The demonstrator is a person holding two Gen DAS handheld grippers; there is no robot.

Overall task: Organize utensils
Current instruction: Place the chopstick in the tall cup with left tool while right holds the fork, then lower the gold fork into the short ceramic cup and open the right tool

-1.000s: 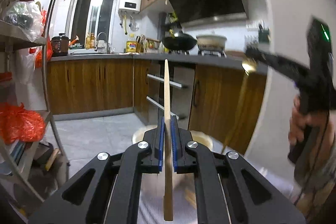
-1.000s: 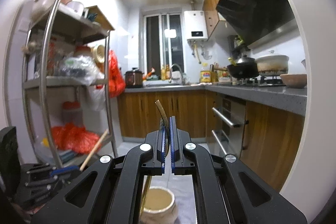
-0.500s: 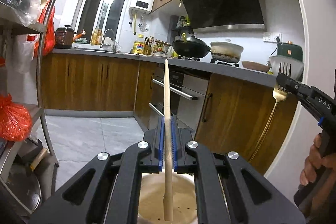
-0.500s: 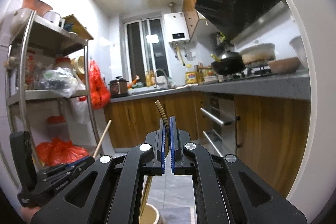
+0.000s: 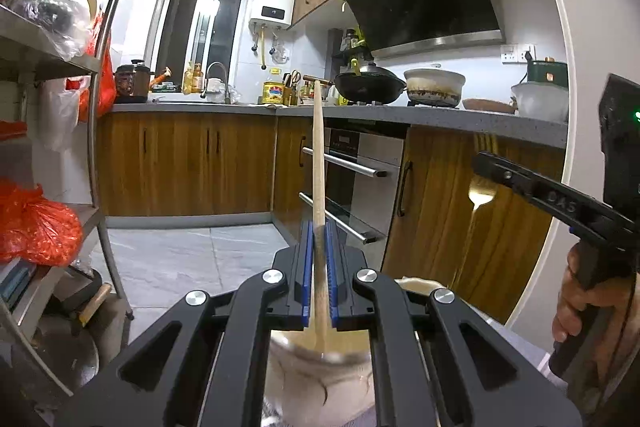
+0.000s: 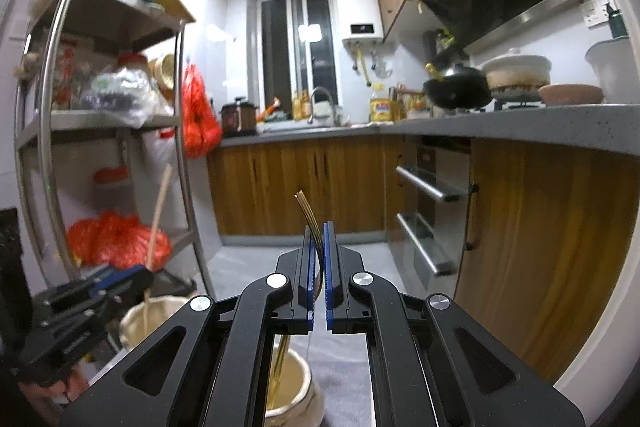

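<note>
My left gripper (image 5: 319, 247) is shut on a wooden chopstick (image 5: 318, 155) held upright, its lower end inside a cream ceramic jar (image 5: 320, 375) right below the jaws. My right gripper (image 6: 318, 251) is shut on a gold fork (image 6: 310, 219), tines up, its handle reaching down into a second cream jar (image 6: 294, 387). The right gripper and the fork (image 5: 482, 191) also show at the right of the left wrist view. The left gripper (image 6: 120, 283), the chopstick (image 6: 158, 215) and its jar (image 6: 140, 319) show at the lower left of the right wrist view.
A metal shelf rack (image 5: 96, 131) with orange bags (image 5: 36, 227) stands at the left. Wooden cabinets (image 5: 188, 163) and an oven (image 5: 352, 179) run under a grey counter (image 5: 440, 119) with a wok and pots. A grey cloth (image 6: 344, 371) lies under the jars.
Both grippers have come down. The chopstick's lower end and the fork's handle now sit lower, inside their jars. The right gripper has dropped in the left wrist view.
</note>
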